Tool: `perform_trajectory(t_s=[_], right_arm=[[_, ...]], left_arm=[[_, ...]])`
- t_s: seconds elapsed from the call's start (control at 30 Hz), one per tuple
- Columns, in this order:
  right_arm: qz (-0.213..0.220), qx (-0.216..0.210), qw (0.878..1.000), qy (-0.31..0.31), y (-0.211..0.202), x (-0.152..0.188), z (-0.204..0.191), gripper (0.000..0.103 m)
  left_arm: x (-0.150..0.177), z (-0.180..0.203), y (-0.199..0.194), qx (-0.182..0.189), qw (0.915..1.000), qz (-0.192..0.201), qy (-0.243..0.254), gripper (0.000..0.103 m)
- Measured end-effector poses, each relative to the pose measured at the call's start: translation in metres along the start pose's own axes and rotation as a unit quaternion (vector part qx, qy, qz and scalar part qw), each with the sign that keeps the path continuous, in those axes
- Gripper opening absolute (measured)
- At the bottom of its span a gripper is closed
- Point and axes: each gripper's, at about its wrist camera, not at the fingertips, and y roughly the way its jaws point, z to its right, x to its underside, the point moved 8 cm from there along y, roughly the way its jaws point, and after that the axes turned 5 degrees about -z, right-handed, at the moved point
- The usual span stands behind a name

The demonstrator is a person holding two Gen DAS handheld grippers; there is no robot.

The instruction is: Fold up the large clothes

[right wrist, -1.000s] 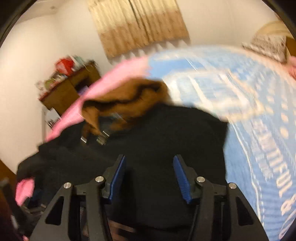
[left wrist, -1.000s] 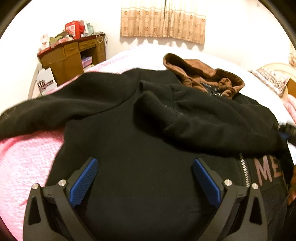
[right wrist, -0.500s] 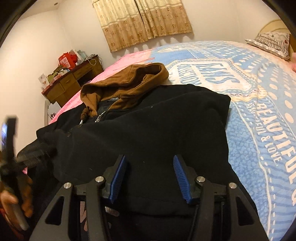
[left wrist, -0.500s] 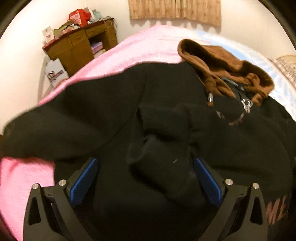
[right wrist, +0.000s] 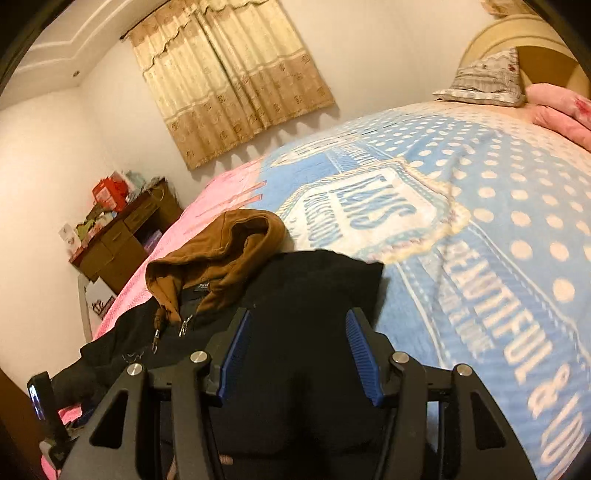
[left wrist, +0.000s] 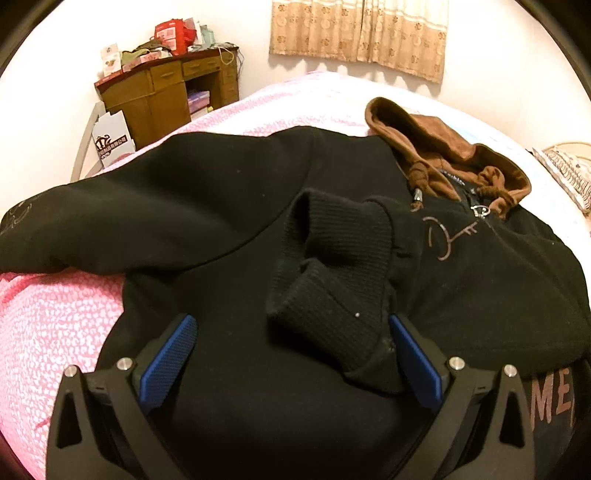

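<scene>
A black zip jacket (left wrist: pixel 207 206) with a brown hood (left wrist: pixel 439 147) lies spread on the bed. One sleeve is folded across its chest, and its ribbed cuff (left wrist: pixel 332 295) sits bunched in the middle. My left gripper (left wrist: pixel 291 354) hangs just over the jacket's body, wide open, with the cuff's end lying between its fingers beside the right pad (left wrist: pixel 413 358). In the right wrist view my right gripper (right wrist: pixel 297 354) hovers half open above the jacket's folded side (right wrist: pixel 314 288), holding nothing. The brown hood (right wrist: pixel 221 251) lies to its left.
A pink blanket (left wrist: pixel 48 325) covers the left of the bed and a blue dotted one (right wrist: pixel 480 221) the right. A pillow (right wrist: pixel 484 81) lies at the head. A cluttered wooden desk (left wrist: pixel 166 96) and a white paper bag (left wrist: pixel 110 140) stand by the wall, beside curtains (left wrist: pixel 358 33).
The folded sleeve's cuff has come closer and now lies between my left fingers. My right gripper has lifted and tipped up, so its view shows more of the bed. Both stay open.
</scene>
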Motion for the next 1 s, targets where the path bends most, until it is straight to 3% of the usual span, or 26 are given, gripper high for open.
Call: perform_trajectory(t_s=[0.1,0.2,0.27,0.5,0.73,0.87,1.0], right_arm=[[-0.04,0.022,0.998,-0.036,0.031,0.001,-0.011,0.054],[-0.068,0.01,0.997,-0.033,0.048,0.018,-0.017,0.054],[-0.074,-0.015,0.997,-0.027,0.046,0.03,-0.021,0.054],[-0.073,0.01,0.995,-0.067,0.043,0.057,-0.02,0.055],[-0.071,0.007,0.995,-0.068,0.044,0.057,-0.019,0.055],[-0.071,0.01,0.995,-0.071,0.044,0.058,-0.019,0.055],[-0.059,-0.002,0.997,-0.055,0.028,0.054,-0.019,0.055]], left_arm=[[0.0,-0.001,-0.001,0.003,1.0,0.003,-0.001,0.103],[0.001,-0.003,-0.005,0.018,0.9998,0.011,-0.004,0.103],[0.0,-0.005,-0.006,0.036,0.9992,0.015,-0.012,0.103],[0.004,-0.019,-0.026,0.085,0.9937,0.042,-0.059,0.103],[0.012,-0.044,-0.05,0.066,0.9915,0.067,-0.091,0.103],[-0.002,-0.038,-0.034,0.034,0.9959,0.043,-0.072,0.103],[-0.014,-0.028,-0.016,0.052,0.9962,0.019,-0.067,0.103]])
